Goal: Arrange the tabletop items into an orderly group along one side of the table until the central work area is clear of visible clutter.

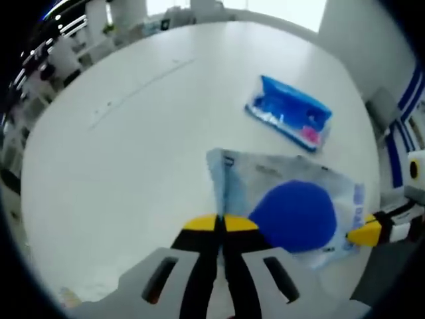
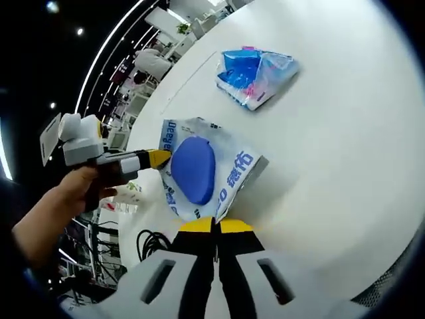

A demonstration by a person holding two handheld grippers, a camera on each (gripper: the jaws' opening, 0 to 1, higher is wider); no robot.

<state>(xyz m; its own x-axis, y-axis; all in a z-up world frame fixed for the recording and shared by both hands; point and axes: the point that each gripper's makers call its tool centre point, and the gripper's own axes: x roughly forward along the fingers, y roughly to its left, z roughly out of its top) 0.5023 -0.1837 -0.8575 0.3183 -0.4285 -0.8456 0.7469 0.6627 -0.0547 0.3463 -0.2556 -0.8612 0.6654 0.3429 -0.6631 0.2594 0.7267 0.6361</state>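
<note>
White surface (image 1: 133, 153) carries two items near one edge: my left tongs (image 1: 220, 224) and right tongs (image 2: 214, 226) each pinch the clear packet (image 1: 285, 206) with the blue disc, blue pouch (image 1: 289, 111) at one o'clock; grouping looks unfinished.

Large white table (image 1: 119, 153), smooth top, faint thin line running across far part. Bright daylight beyond far edge in left gripper view, as from window (image 1: 265, 6). Pale wall panel (image 1: 358, 33) at upper right, blue-and-white striped post (image 1: 405, 113) beside it. Dim furniture and shelves along left side, too blurred to identify. In right gripper view, dark ceiling with long curved light strips (image 2: 113, 53) and small round spot lamps (image 2: 52, 6). Black cables (image 2: 151, 242) below near table edge. Potted green plant (image 2: 182, 28) far off.
</note>
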